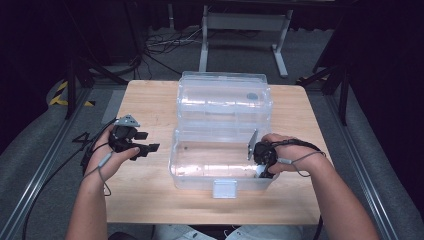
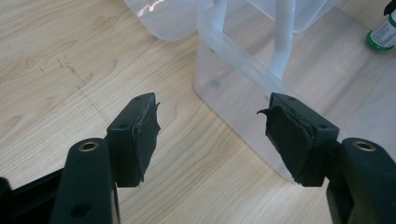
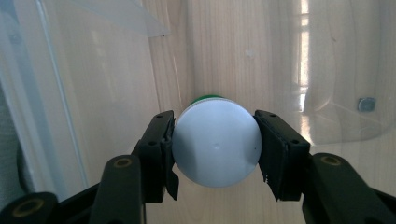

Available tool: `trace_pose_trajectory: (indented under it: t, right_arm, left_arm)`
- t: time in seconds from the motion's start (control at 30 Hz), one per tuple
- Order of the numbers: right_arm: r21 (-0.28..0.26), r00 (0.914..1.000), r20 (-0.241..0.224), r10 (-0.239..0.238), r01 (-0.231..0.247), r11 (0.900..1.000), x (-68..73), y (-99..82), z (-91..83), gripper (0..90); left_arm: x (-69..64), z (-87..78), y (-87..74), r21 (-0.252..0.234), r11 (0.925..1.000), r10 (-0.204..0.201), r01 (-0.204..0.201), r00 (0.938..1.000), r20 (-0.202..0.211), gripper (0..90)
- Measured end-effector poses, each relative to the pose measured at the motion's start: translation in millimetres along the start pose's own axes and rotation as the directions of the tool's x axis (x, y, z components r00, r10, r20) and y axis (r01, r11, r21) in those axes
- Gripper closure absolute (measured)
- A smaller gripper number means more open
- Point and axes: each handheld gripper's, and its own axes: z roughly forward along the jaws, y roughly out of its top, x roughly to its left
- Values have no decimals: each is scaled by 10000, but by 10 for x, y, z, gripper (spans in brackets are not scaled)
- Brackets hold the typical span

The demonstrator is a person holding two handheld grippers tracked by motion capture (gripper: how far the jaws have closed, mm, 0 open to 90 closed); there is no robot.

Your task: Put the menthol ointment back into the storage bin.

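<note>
A clear plastic box stands on the wooden table, its lid thrown open toward the back. My right gripper reaches into the box's right end and is shut on a white bottle with a green band; both pads press its sides in the right gripper view. My left gripper hovers over the table just left of the box, open and holding nothing. The left gripper view has its jaws spread wide before the box's corner, with the bottle far inside.
The box's front latch hangs over the table's near side. A small dark round spot sits on the lid. Behind the table are a white frame's legs and loose cables on the floor.
</note>
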Motion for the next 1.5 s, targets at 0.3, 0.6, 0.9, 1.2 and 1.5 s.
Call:
trace_pose_trajectory:
  t: [0.3, 0.6, 0.9, 1.2, 1.5]
  right_arm:
    - [-121, 9999, -79, 106, -107, 9999, 6, -17, -27, 483]
    - [-835, 9989, -72, 456, -461, 9954, 51, -51, -186, 471]
    - [-2250, 9982, 231, 547, -481, 9732, 99, -68, -419, 475]
    - [-3753, 9952, 758, 615, -287, 9265, 85, -75, -633, 483]
    - [-4962, 9813, 1453, 1264, -383, 8674, -15, -54, -955, 482]
  left_arm:
    - [-3, -2, 0, 11, 10000, 10, -10, 10000, -10, 349]
    - [-2, 2, -3, 67, 10000, 48, -48, 10000, 39, 348]
    - [-6, 0, 0, 80, 9999, 67, -67, 10000, 57, 348]
    - [-8, 18, 1, 111, 9999, 63, -64, 10000, 67, 346]
    - [-4, 19, 4, 149, 9999, 56, -57, 9999, 96, 346]
